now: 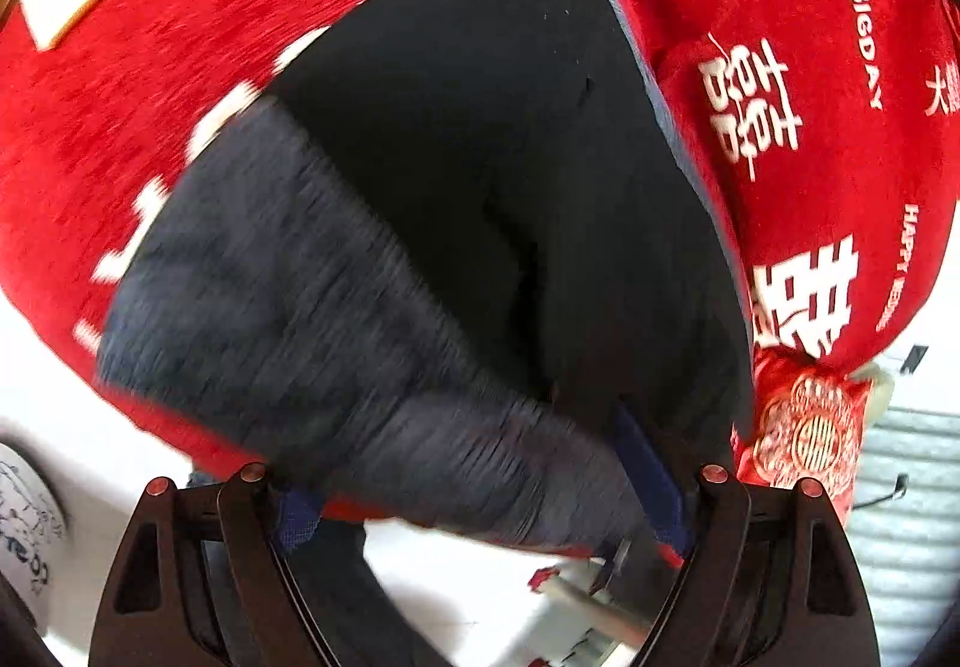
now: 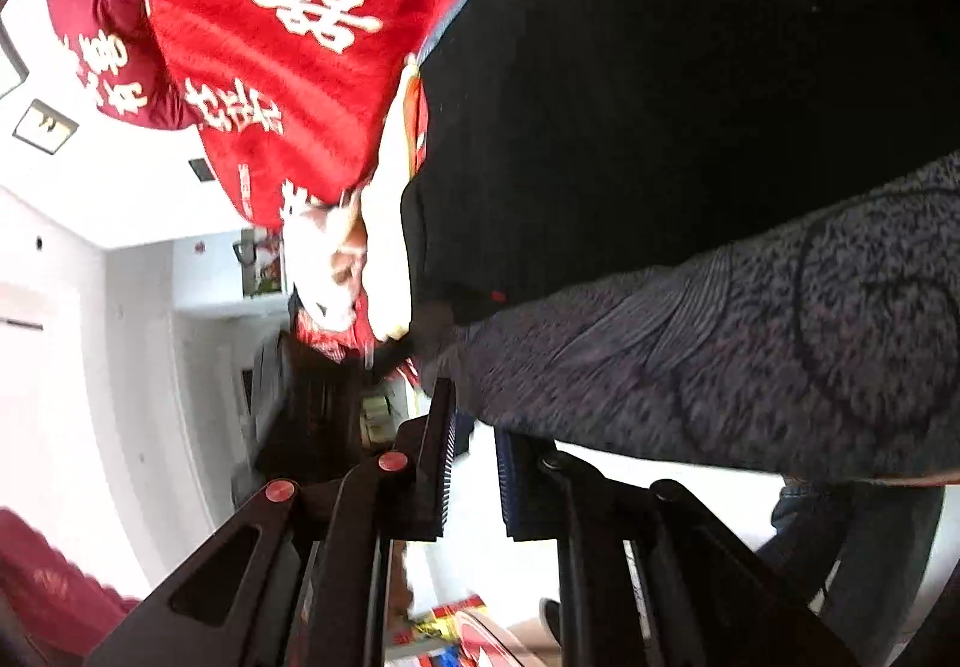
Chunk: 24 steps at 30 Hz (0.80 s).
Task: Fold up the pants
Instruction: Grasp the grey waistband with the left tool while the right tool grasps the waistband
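Black pants [image 1: 510,139] lie on a red blanket [image 1: 180,67] with white characters. A grey heathered part of the pants [image 1: 288,295], the inner side, is lifted and blurred. My left gripper [image 1: 474,493] stands wide open, with the grey fabric lying between its fingers. In the right wrist view the black pants [image 2: 690,97] fill the upper right and the grey fabric [image 2: 750,355] hangs across. My right gripper [image 2: 474,463] has a narrow gap between its blue pads; the grey fabric's edge sits just above the fingertips, and whether it is gripped cannot be told.
A red embroidered cushion [image 1: 804,427] lies at the blanket's right edge. A dark red pillow [image 2: 114,55] and a white stuffed item [image 2: 384,223] sit by the blanket. White floor and walls [image 2: 90,337] surround the bed.
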Available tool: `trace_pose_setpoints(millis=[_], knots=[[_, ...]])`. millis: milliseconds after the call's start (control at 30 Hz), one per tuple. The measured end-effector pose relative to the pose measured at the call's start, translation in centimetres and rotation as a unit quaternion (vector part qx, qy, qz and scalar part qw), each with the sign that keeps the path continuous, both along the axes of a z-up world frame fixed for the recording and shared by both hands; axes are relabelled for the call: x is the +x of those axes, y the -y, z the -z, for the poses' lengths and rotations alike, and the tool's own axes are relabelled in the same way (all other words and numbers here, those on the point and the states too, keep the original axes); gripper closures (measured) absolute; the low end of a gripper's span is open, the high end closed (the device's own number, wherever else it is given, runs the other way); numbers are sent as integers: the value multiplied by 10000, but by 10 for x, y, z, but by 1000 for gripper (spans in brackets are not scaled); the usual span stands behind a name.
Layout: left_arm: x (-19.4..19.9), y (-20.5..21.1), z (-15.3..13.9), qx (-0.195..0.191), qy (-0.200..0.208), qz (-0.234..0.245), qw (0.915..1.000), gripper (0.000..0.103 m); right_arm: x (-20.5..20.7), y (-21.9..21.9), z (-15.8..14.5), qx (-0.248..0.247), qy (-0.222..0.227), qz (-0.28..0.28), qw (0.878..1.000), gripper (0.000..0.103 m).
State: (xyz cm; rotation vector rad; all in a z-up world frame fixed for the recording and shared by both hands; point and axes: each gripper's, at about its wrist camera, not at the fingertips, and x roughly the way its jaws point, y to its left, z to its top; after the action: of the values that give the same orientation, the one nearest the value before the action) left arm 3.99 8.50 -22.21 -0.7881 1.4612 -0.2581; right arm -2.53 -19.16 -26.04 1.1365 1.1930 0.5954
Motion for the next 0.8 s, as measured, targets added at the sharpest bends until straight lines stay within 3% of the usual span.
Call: trace_pose_setpoints(millis=[67,133,233,467,800], knots=[[6,6,2,169,18,123,9998,35,-4,3,2,-193,-115,-66,9997,85],[4,8,1,263,99,269,9992,35,-12,22,10,-392,-274,114,9988,81],[7,18,0,413,124,569,9974,35,-37,62,17,-615,-413,642,9952,62],[20,32,0,617,92,1001,9930,35,-74,122,30,-730,-678,1549,9829,61],[12,33,-1,822,112,1342,9875,35,-99,141,44,46,-677,2765,9586,61]])
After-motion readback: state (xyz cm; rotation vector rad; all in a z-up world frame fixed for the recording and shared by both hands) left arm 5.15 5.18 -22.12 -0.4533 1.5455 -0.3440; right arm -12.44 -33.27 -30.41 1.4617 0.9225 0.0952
